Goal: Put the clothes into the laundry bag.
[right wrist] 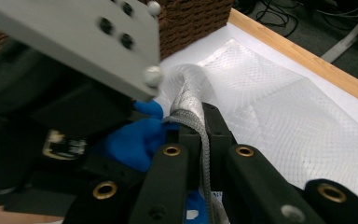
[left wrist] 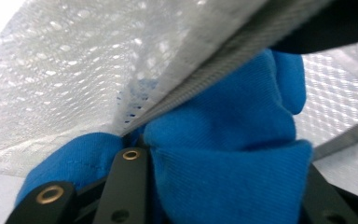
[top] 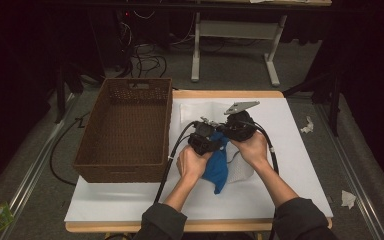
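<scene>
A blue cloth (top: 218, 169) hangs bunched between my two hands over the white table mat. My left gripper (top: 206, 142) is shut on it. In the left gripper view the blue cloth (left wrist: 228, 140) fills the space between the black jaws of the left gripper (left wrist: 221, 170). A white mesh bag (left wrist: 74, 70) with a grey zipper edge (left wrist: 214, 60) lies over the cloth. My right gripper (top: 231, 131) is shut on that edge. In the right gripper view the right gripper (right wrist: 199, 122) pinches the zipper edge (right wrist: 189, 100), with the blue cloth (right wrist: 135, 140) just to its left.
An empty brown woven basket (top: 125, 125) stands at the table's left. More of the mesh bag (top: 200, 111) lies flat behind the grippers. Bare white mat (top: 300, 150) spreads to the right and front. Crumpled paper scraps (top: 307, 125) lie on the floor.
</scene>
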The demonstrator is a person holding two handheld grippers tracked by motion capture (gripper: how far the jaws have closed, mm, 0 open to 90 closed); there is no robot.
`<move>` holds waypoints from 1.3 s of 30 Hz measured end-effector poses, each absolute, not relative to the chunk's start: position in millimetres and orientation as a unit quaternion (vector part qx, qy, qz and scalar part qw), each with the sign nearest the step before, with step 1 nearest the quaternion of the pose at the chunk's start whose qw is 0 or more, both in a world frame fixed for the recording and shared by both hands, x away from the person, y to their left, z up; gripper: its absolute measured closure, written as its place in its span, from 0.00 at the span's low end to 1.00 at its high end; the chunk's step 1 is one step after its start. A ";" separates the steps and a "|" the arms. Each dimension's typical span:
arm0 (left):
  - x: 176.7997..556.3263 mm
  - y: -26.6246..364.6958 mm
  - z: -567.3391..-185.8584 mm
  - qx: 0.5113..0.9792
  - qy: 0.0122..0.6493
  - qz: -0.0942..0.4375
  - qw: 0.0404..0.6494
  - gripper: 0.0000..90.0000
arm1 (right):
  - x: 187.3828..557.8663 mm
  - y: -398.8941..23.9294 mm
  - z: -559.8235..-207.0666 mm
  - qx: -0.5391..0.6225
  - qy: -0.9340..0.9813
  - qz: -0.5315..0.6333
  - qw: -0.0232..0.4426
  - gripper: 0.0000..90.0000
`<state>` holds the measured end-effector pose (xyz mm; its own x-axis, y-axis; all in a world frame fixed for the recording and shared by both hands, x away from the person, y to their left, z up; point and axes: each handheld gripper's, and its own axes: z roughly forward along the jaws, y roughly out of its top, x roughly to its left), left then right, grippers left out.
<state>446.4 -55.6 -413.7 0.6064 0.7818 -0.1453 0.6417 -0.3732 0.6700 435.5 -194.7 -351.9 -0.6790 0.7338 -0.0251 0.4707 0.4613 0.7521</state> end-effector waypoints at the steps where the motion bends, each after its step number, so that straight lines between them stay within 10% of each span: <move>1: 446.9 -55.3 -414.4 0.822 0.434 0.098 0.354 0.70 | 435.3 -194.2 -351.9 0.358 0.837 0.374 0.175 1.00; 39: 435.7 -41.9 -409.5 0.841 0.393 0.113 0.355 0.34 | 447.0 -192.0 -367.9 0.366 0.842 0.359 0.169 0.99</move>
<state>435.7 -41.9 -409.5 0.6650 0.7416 -0.0887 0.5810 -0.4390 0.6853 447.0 -192.0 -367.9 -0.6755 0.7370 -0.0209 0.4949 0.4742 0.7282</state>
